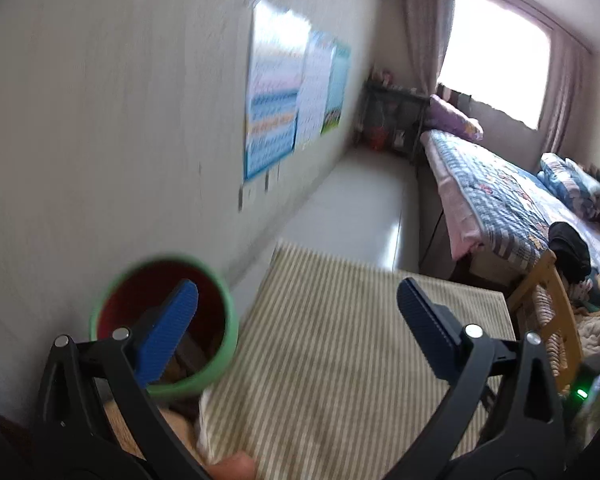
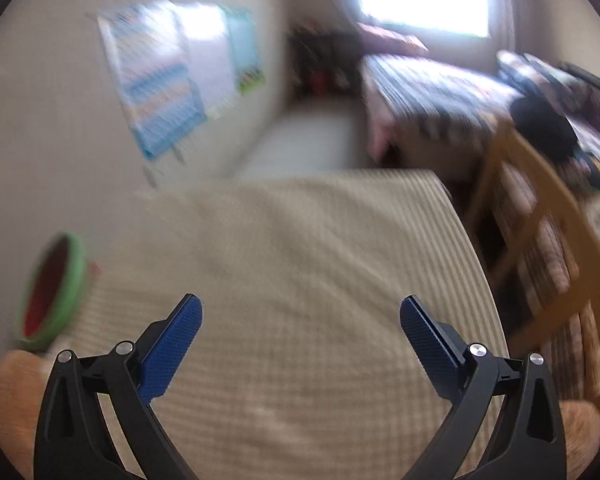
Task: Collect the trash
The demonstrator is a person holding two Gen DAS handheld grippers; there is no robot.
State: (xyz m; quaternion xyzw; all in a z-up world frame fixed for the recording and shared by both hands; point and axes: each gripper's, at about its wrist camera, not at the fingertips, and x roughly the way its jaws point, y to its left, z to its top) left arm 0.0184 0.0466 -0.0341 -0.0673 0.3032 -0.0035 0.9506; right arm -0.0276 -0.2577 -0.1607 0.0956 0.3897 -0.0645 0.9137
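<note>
Left gripper [image 1: 296, 320]: jaws wide apart, holding nothing.
Right gripper [image 2: 300, 332]: spread wide, empty.
Striped cloth [image 1: 340, 360]: centre frame, no trash visible.
Green bin [image 1: 164, 328]: lower left; probably light, rigid; take its rim.

Trash bin: one item in my views, at the left edge of the desk.

I note a round bin [image 1: 162, 326] [image 2: 52, 290] with a green rim and dark red interior, mouth open, standing beside the wall, just off the striped cloth. Its contents are blurred; I cannot identify them.
</note>
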